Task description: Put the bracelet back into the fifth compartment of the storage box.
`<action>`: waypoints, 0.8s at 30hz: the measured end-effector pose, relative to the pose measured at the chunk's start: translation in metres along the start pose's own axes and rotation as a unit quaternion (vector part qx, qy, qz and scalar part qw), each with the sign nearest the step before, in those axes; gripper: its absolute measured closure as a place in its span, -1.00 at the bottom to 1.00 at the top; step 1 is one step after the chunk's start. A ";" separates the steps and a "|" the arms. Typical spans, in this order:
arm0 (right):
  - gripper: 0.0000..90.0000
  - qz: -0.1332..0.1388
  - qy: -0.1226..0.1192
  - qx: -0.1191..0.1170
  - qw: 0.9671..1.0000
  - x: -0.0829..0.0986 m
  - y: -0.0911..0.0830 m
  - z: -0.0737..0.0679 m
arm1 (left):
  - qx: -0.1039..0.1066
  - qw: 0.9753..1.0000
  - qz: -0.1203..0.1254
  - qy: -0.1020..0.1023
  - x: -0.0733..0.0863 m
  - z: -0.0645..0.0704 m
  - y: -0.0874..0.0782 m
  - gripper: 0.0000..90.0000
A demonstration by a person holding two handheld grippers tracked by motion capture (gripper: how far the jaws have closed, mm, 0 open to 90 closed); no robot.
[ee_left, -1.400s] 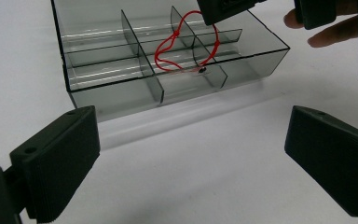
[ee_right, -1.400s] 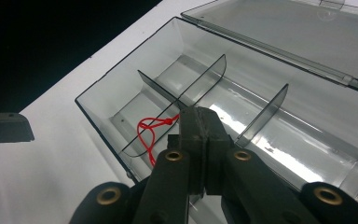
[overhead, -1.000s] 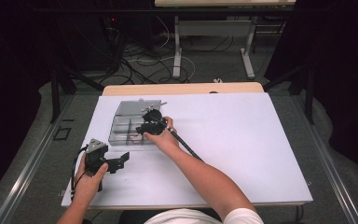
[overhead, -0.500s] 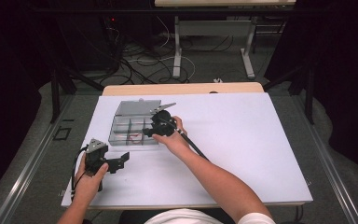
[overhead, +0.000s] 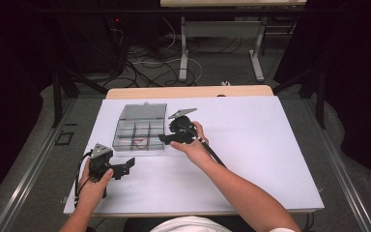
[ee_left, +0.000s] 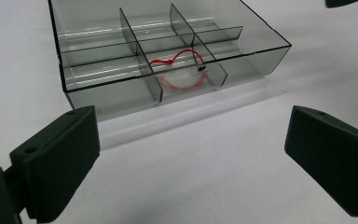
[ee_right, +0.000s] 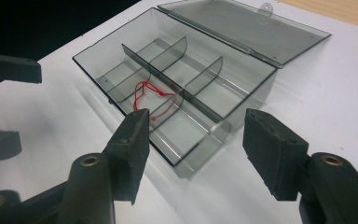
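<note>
Red cord (ee_left: 177, 70) lies looped in the middle front compartment of the clear divided box (overhead: 140, 129), draped partly over a divider; lid (ee_right: 247, 28) laid flat open behind. Box sits on white table (overhead: 270, 145), left of centre. Right gripper (overhead: 166, 138) beside box, jaws apart, empty. Left gripper (overhead: 128, 164) nearer the person, jaws wide, empty.
</note>
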State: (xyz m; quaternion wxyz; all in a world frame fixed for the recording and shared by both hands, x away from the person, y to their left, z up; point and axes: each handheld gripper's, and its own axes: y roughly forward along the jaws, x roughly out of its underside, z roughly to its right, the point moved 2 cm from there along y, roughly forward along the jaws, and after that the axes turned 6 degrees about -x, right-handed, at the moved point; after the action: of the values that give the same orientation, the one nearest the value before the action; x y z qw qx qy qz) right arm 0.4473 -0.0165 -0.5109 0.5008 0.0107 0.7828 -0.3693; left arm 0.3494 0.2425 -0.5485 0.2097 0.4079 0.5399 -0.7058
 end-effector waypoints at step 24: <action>-0.66 0.052 0.035 0.045 0.997 0.057 -0.091 0.031 | -0.003 1.000 -0.006 -0.001 0.001 0.000 -0.001 -0.92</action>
State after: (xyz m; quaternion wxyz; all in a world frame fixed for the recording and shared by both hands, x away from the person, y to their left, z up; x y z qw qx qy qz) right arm 0.4079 -0.1209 -0.5116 0.4904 0.0866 0.7809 -0.3770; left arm 0.3483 0.2426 -0.5487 0.2074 0.4034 0.5438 -0.7061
